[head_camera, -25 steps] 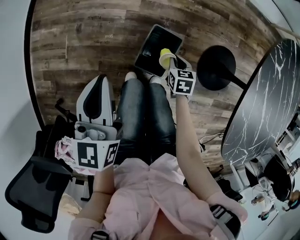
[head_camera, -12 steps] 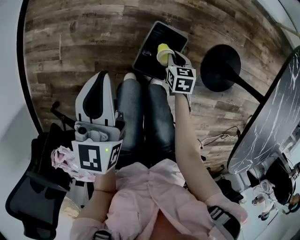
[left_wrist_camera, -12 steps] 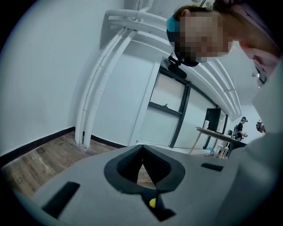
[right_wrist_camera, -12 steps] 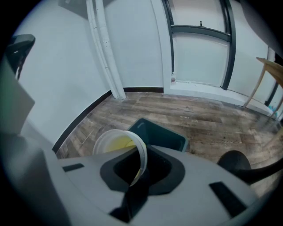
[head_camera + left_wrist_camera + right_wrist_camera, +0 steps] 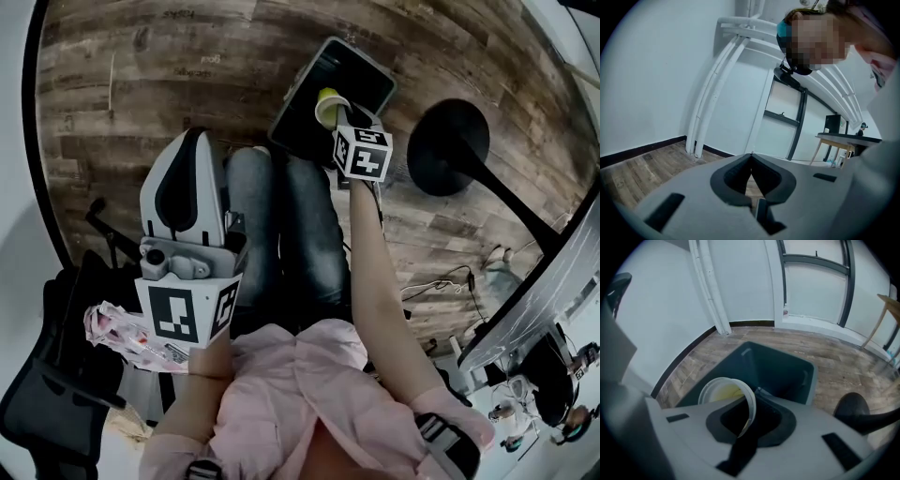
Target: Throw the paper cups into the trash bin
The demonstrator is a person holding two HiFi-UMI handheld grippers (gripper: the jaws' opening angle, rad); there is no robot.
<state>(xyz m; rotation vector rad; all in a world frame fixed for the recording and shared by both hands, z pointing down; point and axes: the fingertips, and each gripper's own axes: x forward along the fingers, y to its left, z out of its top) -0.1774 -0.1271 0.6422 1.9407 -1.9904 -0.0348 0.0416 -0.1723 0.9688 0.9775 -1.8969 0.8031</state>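
- Left claw (image 5: pixel 751 157): nearest to the body. Its jaws are clenched tip to tip with nothing between them. I keep it aside, as this step needs only the other hand.
- Right claw (image 5: pixel 755 393): reached forward and angled steeply down. It is grasping the paper cup (image 5: pixel 723 392), with the thin wall near the rim pinched edge-on between the jaws.
- Paper cup: it lies on its side just ahead of the jaw tips, to their left, yellowish inside. I judge a pinch on one thin wall to be a weak hold, so I would move without any sharp flick of the wrist.
- Trash bin (image 5: pixel 787 373): dark and open, directly beyond and below the jaw tips. The cup overlaps its near left edge. I would bring the claw further over the middle of the opening before spreading the jaws, so that the cup drops inside the walls and does not catch the rim.
- Floor (image 5: pixel 834 355): wooden boards beyond the bin, where a cup that misses would land.
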